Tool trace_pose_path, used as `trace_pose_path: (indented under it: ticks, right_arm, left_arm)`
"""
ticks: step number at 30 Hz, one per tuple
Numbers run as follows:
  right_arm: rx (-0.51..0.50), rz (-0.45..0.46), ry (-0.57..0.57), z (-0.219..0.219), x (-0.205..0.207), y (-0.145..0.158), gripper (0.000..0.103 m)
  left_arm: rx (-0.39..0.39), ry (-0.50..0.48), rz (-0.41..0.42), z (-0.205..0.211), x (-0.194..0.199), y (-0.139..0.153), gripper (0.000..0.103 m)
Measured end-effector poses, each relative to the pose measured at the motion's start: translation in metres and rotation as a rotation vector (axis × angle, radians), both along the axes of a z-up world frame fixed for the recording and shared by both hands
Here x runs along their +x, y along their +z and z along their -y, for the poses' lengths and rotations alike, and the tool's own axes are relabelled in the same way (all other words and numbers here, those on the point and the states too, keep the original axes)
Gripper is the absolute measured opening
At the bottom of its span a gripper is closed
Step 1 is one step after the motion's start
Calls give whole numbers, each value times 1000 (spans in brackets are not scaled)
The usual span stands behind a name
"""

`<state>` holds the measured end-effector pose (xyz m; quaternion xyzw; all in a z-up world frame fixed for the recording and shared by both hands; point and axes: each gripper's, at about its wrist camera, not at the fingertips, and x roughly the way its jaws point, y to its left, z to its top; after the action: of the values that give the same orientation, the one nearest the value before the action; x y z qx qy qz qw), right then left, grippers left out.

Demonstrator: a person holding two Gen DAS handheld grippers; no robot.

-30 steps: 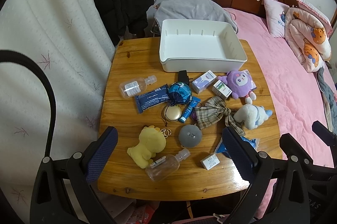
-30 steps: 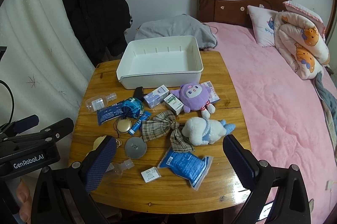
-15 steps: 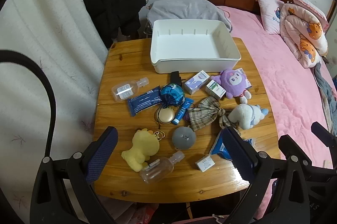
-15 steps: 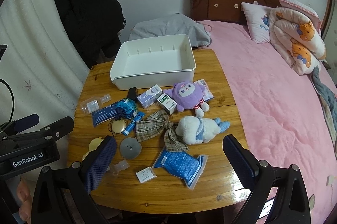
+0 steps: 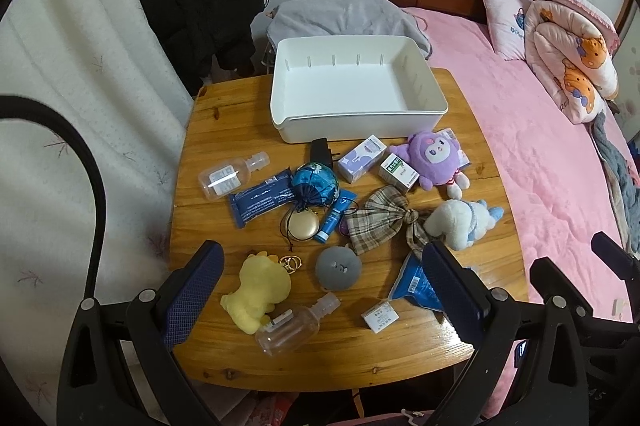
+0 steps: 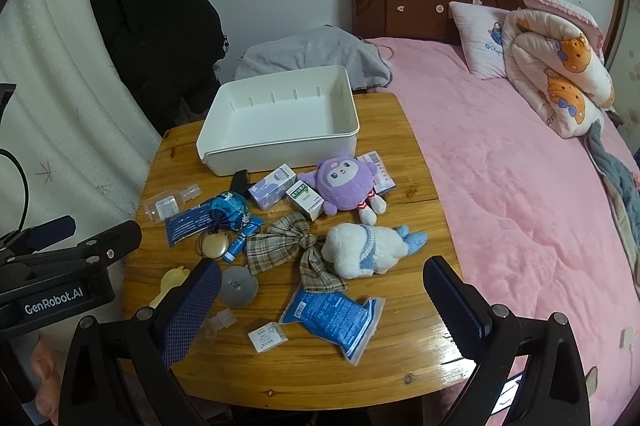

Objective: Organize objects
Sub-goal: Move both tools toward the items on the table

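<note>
A: Where's the bin?

B: Empty white rectangular plastic bin (image 5: 356, 93) at the far edge of the wooden table (image 5: 208, 133), upright. The clutter lies in front of it, none inside.

A: List it.

B: Purple round-headed plush doll (image 5: 432, 161) nearest the bin on the bed side, touching a small green-and-white carton (image 5: 399, 173); a pale lilac carton (image 5: 362, 157) just beside that. White plush animal with blue ears (image 6: 370, 250) lies against a brown plaid fabric bow (image 6: 294, 246). Blue foil sachet pack (image 6: 332, 318) near the front edge, a small white packet (image 6: 267, 336) beside it. Yellow plush duck (image 5: 260, 290), grey round plush puck (image 5: 338, 266), clear plastic bottle (image 5: 292, 330) on the curtain side.

A: Tongs?

B: Left gripper (image 5: 320, 300) spread wide, holding nothing, above the front edge. Right gripper (image 6: 320, 306) also wide apart and empty, above the sachet pack. Neither touches any object.
</note>
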<state>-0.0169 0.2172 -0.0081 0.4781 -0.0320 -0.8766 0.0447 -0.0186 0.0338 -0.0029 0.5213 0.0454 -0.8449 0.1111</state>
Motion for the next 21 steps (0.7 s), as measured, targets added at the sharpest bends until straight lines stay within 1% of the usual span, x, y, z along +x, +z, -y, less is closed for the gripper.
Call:
trace_pose_path:
  ticks: [6,12,15,18,21]
  right_arm:
    - [36,-29,-68,-19,-1,0,101]
    - [67,-20,-135,-46,0,-11,101]
    - [48,14,-156,-61,2,-24,101]
    - [-4,45,-153,-74,7,-40,101]
    - [-36,47,-140,-79,14,-54,101]
  left_arm:
    - [0,2,1,-4,-10,-4,100]
    - [-7,-46,-43,-14,-24,-4,100]
    - [-19,-92,-32,-24,-35,-11,100]
    - [-34,-136,-15,-36,-44,-20,100]
    - [-8,-189,16,-50,-56,-34,100]
